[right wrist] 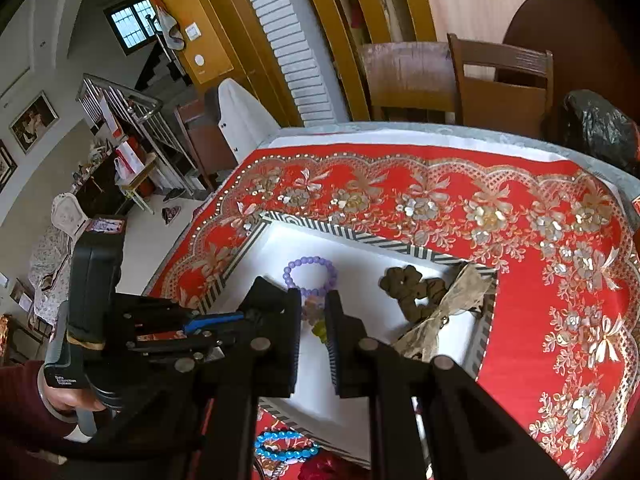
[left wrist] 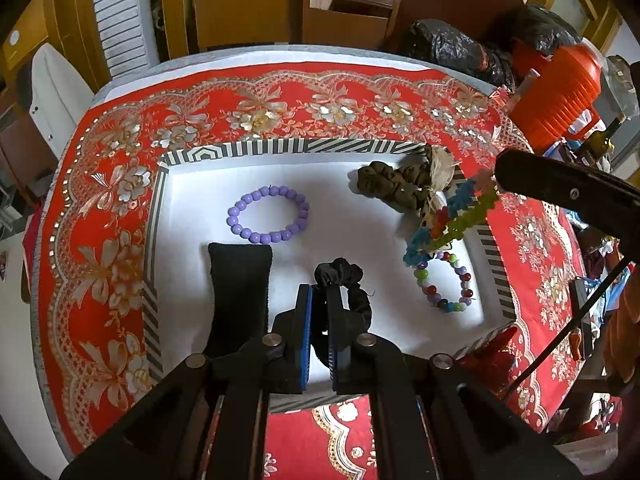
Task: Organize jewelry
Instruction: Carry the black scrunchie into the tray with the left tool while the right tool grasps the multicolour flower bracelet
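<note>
A white tray (left wrist: 280, 152) with a striped rim sits on the red cloth. My left gripper (left wrist: 319, 292) is shut on a black scrunchie (left wrist: 348, 280), low over the tray's near middle. In the tray lie a purple bead bracelet (left wrist: 268, 214), a black pad (left wrist: 240, 292), an olive scrunchie (left wrist: 394, 186) and a multicolour bead bracelet (left wrist: 444, 284). My right gripper (right wrist: 314, 304) is shut on a colourful star-bead bracelet (right wrist: 316, 320), which hangs above the tray's right side in the left wrist view (left wrist: 456, 220).
A blue bead bracelet (right wrist: 286, 446) lies on the cloth near the tray's front edge. A beige bow (right wrist: 444, 316) rests at the tray's right corner. An orange container (left wrist: 556, 96) and black bags (left wrist: 452, 48) stand at the table's far right. Chairs (left wrist: 348, 12) stand behind.
</note>
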